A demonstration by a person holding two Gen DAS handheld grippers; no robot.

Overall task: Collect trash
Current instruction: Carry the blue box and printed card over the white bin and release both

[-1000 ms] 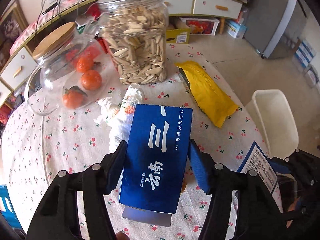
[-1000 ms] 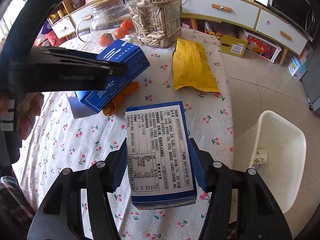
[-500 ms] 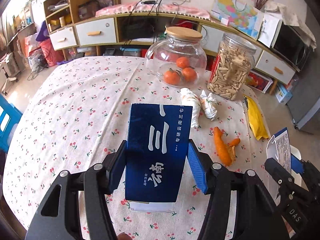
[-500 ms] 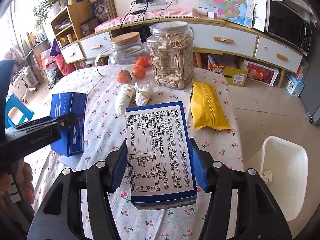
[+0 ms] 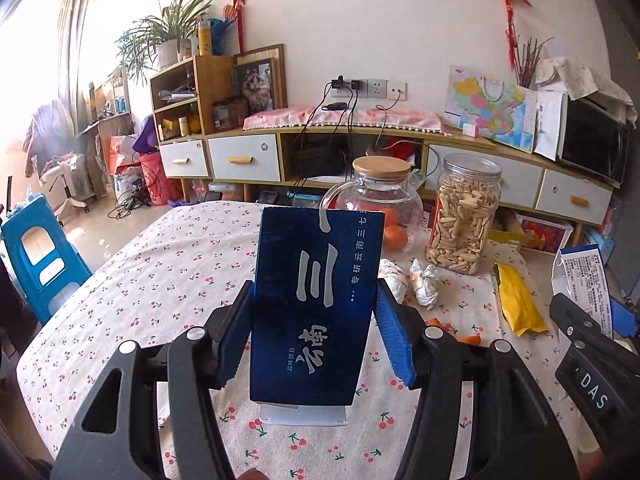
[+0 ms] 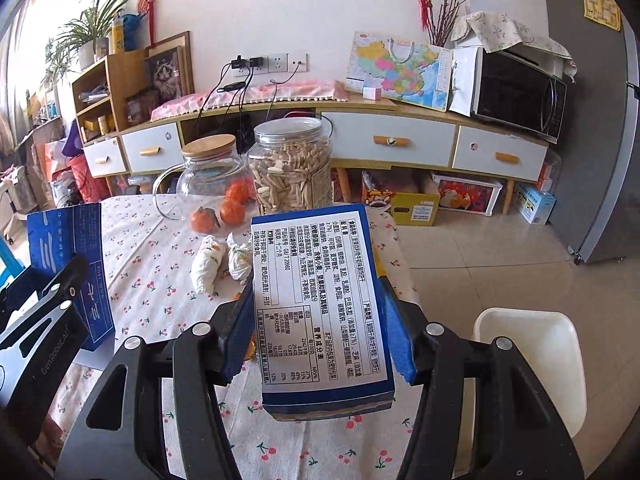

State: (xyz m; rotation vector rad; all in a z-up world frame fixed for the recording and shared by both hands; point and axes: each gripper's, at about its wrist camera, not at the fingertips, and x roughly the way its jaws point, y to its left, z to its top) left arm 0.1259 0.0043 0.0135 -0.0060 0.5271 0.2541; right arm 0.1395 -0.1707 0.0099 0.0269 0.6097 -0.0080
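Observation:
My left gripper (image 5: 314, 334) is shut on a dark blue box (image 5: 316, 300) with white Chinese lettering, held up above the table. My right gripper (image 6: 318, 334) is shut on a blue box with a white nutrition label (image 6: 320, 304), held above the table's right edge. The white trash bin (image 6: 532, 356) stands on the floor to the right of the table. Two crumpled white tissues (image 6: 220, 260), a yellow snack wrapper (image 5: 516, 300) and orange peel (image 5: 448, 328) lie on the cherry-print tablecloth (image 5: 160, 280). Each gripper also shows in the other view.
A glass jar with a wooden lid holding oranges (image 5: 378, 204) and a clear jar of seeds (image 5: 464, 216) stand at the table's far side. A long cabinet (image 6: 400, 140) runs along the wall. A blue stool (image 5: 40, 252) stands left of the table.
Both grippers have lifted and tilted up with their boxes, so the views now look level across the table toward the wall. Both boxes stay held.

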